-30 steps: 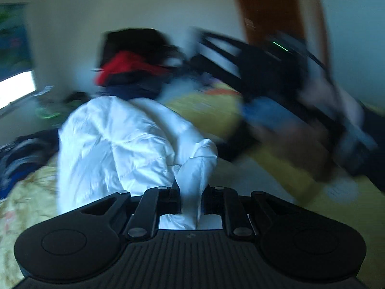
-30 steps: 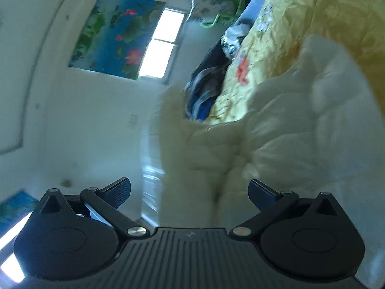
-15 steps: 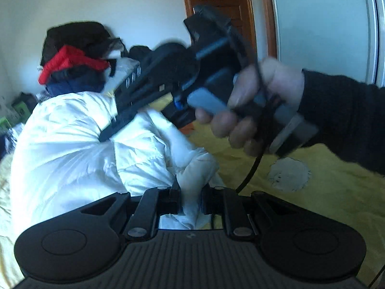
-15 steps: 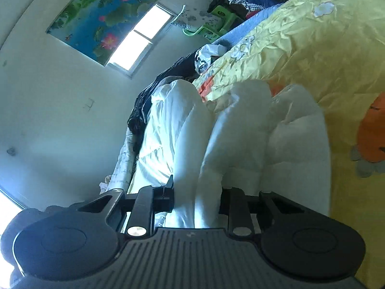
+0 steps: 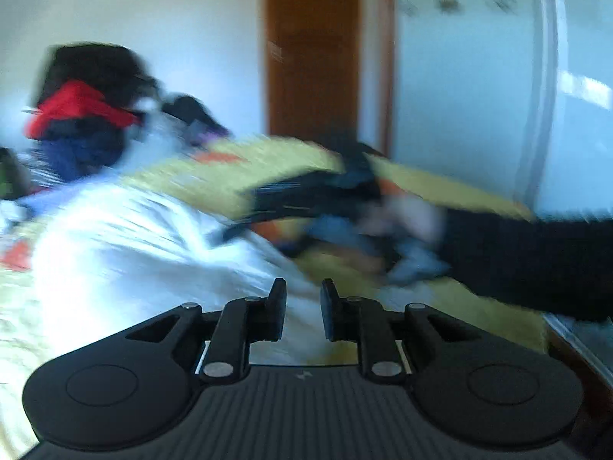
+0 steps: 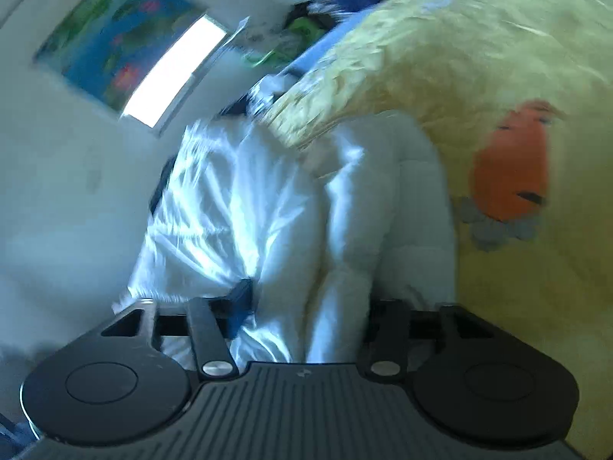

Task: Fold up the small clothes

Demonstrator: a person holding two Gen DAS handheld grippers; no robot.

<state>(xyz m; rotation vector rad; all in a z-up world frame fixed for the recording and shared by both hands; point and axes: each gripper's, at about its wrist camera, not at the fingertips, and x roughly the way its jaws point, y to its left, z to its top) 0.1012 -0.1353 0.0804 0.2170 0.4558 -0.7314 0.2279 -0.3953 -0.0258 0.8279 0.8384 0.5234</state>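
A white puffer jacket (image 5: 126, 237) lies bunched on the yellow bedspread (image 5: 245, 168). My left gripper (image 5: 303, 303) hovers at its near edge, jaws opening with a narrow gap; no fold stands pinched between them. In the left wrist view a blurred hand (image 5: 413, 214) in a black sleeve (image 5: 517, 253) holds the right gripper low over the jacket. In the right wrist view my right gripper (image 6: 312, 303) is opening wide around a thick fold of the jacket (image 6: 237, 199). Its left finger (image 6: 243, 295) shows; the fabric hides the right one.
A heap of red, black and navy clothes (image 5: 84, 107) sits at the bed's far end. A brown door (image 5: 310, 57) and a white wardrobe (image 5: 479, 76) stand behind. A window (image 6: 176, 69) and a flower picture (image 6: 115, 30) are on the side wall.
The jacket fold pinched in my left gripper no longer sticks up between its jaws. My right gripper clamped on the jacket, then spread wider, and dropped low across the bed.
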